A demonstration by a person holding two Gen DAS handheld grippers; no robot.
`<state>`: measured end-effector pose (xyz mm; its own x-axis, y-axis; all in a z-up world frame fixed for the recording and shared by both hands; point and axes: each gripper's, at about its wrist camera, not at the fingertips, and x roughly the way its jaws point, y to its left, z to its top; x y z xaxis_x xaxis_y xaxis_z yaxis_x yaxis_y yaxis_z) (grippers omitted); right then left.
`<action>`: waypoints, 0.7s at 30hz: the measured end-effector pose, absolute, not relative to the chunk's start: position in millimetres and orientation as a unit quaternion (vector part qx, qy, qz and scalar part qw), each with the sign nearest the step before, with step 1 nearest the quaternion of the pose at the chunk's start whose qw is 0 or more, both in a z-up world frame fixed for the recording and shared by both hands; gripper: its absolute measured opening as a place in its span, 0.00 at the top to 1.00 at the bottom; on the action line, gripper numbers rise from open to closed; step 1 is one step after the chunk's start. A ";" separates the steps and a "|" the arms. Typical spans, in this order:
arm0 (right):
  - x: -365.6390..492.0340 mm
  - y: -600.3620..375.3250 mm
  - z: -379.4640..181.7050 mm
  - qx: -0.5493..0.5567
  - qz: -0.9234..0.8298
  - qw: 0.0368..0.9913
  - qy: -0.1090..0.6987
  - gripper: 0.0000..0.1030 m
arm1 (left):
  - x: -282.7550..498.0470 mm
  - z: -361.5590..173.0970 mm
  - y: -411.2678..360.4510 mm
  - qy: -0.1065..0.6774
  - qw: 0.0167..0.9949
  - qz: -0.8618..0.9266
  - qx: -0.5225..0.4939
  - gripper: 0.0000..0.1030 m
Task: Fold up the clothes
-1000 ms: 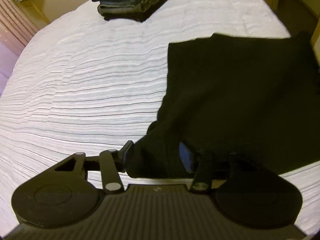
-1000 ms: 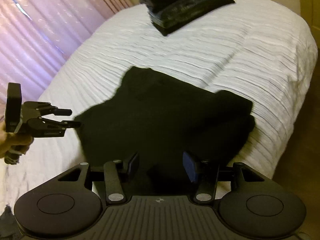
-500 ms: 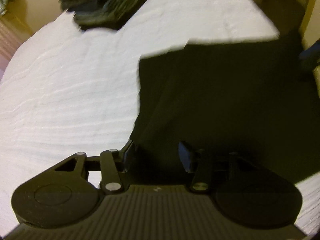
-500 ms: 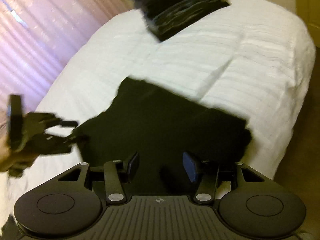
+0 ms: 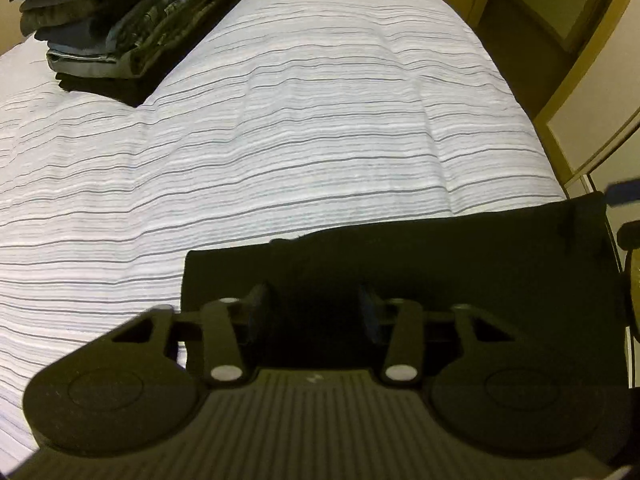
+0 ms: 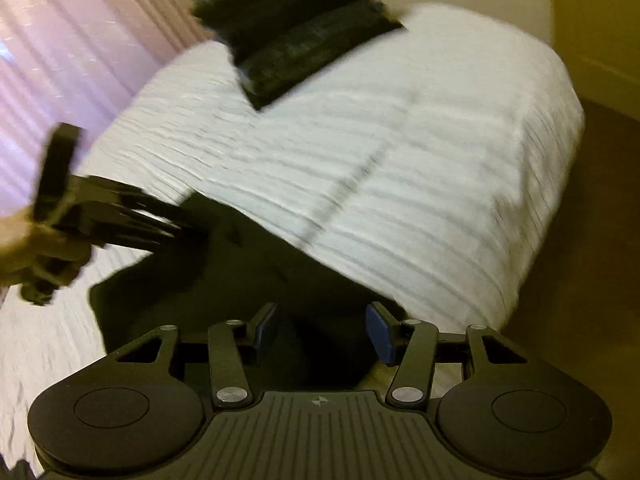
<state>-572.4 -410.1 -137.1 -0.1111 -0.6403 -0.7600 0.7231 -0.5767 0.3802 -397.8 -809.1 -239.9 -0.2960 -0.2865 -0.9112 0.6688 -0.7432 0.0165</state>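
Note:
A black garment (image 5: 440, 256) lies as a flat folded rectangle near the front edge of the white striped bed (image 5: 320, 120). My left gripper (image 5: 314, 310) sits low at its left end, open, with dark cloth lying between the jaws. My right gripper (image 6: 323, 330) is open over the garment's (image 6: 240, 280) right end, blue pads wide apart. In the blurred right wrist view a hand holds the left gripper (image 6: 192, 236) at the cloth's left corner. A blue fingertip (image 5: 624, 194) of the right gripper shows at the far right of the left wrist view.
A stack of folded dark clothes (image 5: 132, 20) sits at the far end of the bed, also in the right wrist view (image 6: 304, 40). Pink curtains (image 6: 80, 40) hang to the left. Yellow cabinet doors (image 5: 580, 40) and brown floor (image 6: 600, 240) lie past the bed's right edge.
The spread, rumpled garment has become a narrower strip close to both grippers. Both wrist cameras have tilted up and show more bed. The jaws have stayed equally wide apart.

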 end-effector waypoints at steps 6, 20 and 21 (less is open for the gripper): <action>-590.2 -455.7 -137.7 0.460 -0.720 0.515 0.074 0.49 | -379.9 -221.8 -813.4 0.196 0.346 -0.787 0.470 1.00; -633.5 -507.9 -179.6 0.564 -0.619 0.531 0.131 0.89 | -369.7 -233.2 -811.6 0.213 0.378 -0.779 0.453 1.00; -633.8 -506.2 -179.9 0.564 -0.625 0.525 0.129 0.89 | -369.9 -235.5 -812.2 0.214 0.377 -0.777 0.456 1.00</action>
<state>-633.8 -506.2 -179.9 0.1857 -0.5102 -0.8398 0.8009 -0.4165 0.4302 -369.9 -812.2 -235.5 -0.2996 -0.3912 -0.8702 0.7813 -0.6241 0.0115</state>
